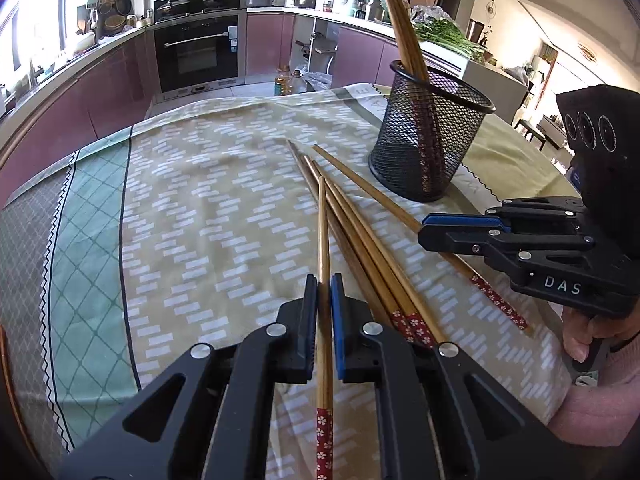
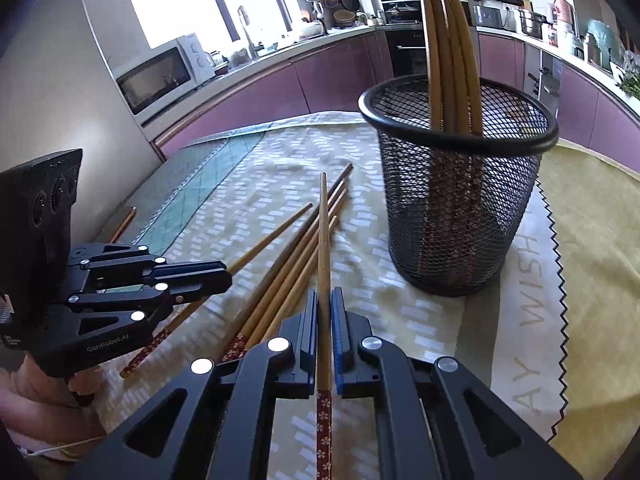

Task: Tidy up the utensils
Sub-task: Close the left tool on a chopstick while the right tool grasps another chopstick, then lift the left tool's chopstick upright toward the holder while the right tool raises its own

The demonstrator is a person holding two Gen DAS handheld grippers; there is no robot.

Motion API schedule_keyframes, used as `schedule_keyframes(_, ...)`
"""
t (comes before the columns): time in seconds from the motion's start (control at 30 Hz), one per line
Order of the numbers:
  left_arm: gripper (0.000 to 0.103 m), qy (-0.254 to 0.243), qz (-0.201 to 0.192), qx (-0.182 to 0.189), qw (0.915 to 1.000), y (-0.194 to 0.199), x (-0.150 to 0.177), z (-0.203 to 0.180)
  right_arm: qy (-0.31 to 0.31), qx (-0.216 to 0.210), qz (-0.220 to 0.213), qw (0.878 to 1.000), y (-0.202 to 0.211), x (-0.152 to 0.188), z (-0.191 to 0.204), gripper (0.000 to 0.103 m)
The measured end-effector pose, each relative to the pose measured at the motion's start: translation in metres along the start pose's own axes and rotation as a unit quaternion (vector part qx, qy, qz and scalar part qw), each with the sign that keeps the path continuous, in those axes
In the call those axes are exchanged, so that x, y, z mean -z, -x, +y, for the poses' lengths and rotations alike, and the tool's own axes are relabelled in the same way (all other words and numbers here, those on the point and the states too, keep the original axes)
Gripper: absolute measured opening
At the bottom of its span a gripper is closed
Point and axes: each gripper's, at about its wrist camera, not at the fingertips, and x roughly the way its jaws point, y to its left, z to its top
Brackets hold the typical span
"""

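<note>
A black mesh holder [image 1: 430,136] stands on the tablecloth with several wooden chopsticks upright in it; it also shows in the right wrist view [image 2: 460,208]. Several loose chopsticks [image 1: 360,240] with red flowered ends lie in a pile in front of it, also seen in the right wrist view [image 2: 280,272]. My left gripper [image 1: 324,288] is shut on one chopstick [image 1: 323,240], pointing forward. My right gripper [image 2: 325,304] is shut on another chopstick [image 2: 324,240]. Each gripper shows in the other's view, the right one [image 1: 424,228] and the left one [image 2: 228,276], low over the pile.
A yellow patterned cloth [image 1: 200,220] with a green border covers the table. A lone chopstick [image 2: 124,224] lies near the left table edge. Kitchen counters, an oven [image 1: 196,52] and a microwave [image 2: 160,76] stand behind the table.
</note>
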Motion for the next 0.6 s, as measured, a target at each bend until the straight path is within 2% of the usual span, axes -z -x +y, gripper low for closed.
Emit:
schedule_keyframes(0.23,0.008,-0.009,0.016,0.008,0.9998,-0.007,0.002,-0.003,0.013,-0.006,0.021,1.0,-0.009,0.001,0.008,0.006)
schedule_keyframes(0.4,0.011,-0.012,0.031,0.018,0.9993,-0.01,0.001,-0.001,0.018,0.006,0.028,0.999,-0.015,0.001,0.009,0.007)
schedule_keyframes(0.53,0.011,-0.009,0.035,0.021,0.9991,-0.013,-0.002,0.0,0.02,0.005,0.028,0.999,-0.016,0.0,0.009,0.007)
schedule_keyframes(0.6,0.008,-0.006,0.034,0.014,0.9993,-0.013,-0.004,0.0,0.02,0.005,0.024,0.999,-0.015,-0.001,0.008,0.006)
